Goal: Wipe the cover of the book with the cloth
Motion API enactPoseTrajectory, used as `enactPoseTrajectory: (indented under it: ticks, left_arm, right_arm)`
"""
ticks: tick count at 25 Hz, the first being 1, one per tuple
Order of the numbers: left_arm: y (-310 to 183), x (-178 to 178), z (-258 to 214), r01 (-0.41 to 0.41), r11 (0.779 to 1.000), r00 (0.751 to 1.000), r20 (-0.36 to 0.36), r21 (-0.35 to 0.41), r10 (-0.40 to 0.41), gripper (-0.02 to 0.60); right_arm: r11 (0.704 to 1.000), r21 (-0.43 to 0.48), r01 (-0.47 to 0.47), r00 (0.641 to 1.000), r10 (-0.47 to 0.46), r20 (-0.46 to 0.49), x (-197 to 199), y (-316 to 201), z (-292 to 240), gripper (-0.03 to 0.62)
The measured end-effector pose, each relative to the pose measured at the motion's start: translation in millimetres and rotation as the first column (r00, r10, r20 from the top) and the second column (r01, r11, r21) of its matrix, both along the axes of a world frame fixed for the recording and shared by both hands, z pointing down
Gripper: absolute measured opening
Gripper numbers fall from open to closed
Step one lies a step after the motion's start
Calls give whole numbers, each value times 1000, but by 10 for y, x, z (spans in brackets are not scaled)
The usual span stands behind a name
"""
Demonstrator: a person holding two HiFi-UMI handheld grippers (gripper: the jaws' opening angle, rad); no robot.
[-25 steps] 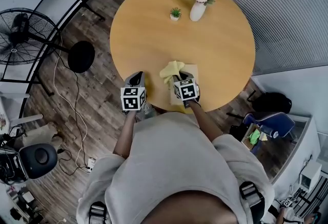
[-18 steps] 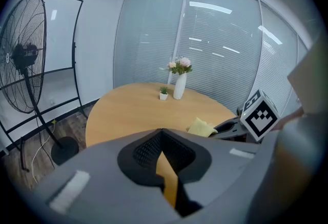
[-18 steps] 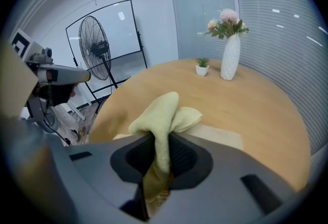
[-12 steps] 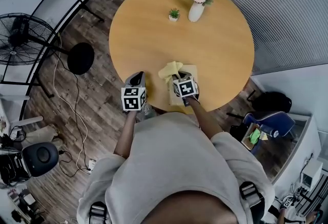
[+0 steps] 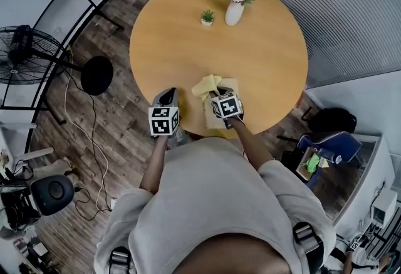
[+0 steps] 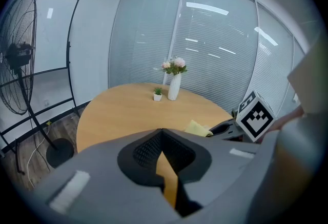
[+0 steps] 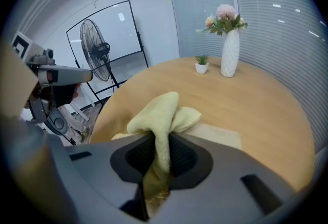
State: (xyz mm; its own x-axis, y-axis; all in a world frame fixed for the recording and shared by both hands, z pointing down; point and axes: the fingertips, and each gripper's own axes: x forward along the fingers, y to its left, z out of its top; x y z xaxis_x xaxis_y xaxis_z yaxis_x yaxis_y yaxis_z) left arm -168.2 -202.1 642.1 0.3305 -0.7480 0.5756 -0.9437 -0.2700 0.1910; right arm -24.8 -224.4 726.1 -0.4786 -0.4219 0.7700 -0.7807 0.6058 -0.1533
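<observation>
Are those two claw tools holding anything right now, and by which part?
The right gripper pinches the yellow cloth by a bunched fold, its loose end sticking out ahead of the jaws. The left gripper holds nothing; its jaws are together.

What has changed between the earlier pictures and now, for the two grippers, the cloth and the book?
Nothing visibly moved, and nothing was taken or let go. The right gripper still clamps the yellow cloth over the book. The left gripper stays shut and empty at the edge of the table. Only the head camera's framing shifted slightly.
</observation>
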Motion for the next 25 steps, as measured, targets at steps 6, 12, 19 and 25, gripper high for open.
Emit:
enactPoseTrajectory:
  ticks: [6,12,19,25]
  left_arm:
    - [4,39,-16,-4,1000,1000,-5,2,4,9]
    - [-22,126,-41,-22,1000,1000,0,6,22,9]
    - [-54,196,-39,-35,999,999,-5,9,35,9]
    - [-71,243,-28,-52,999,999,-8,6,52,9]
  right_arm:
    - [1000,-1,-3,1000,3,1,91,2,-1,72]
    - [1000,-3,-19,1000,19,2,227,-6,-4,72]
    - [998,-10,-61,998,61,8,433,-25,5,72]
    - [993,-14,-114,993,114,-15,684,-54,26,72]
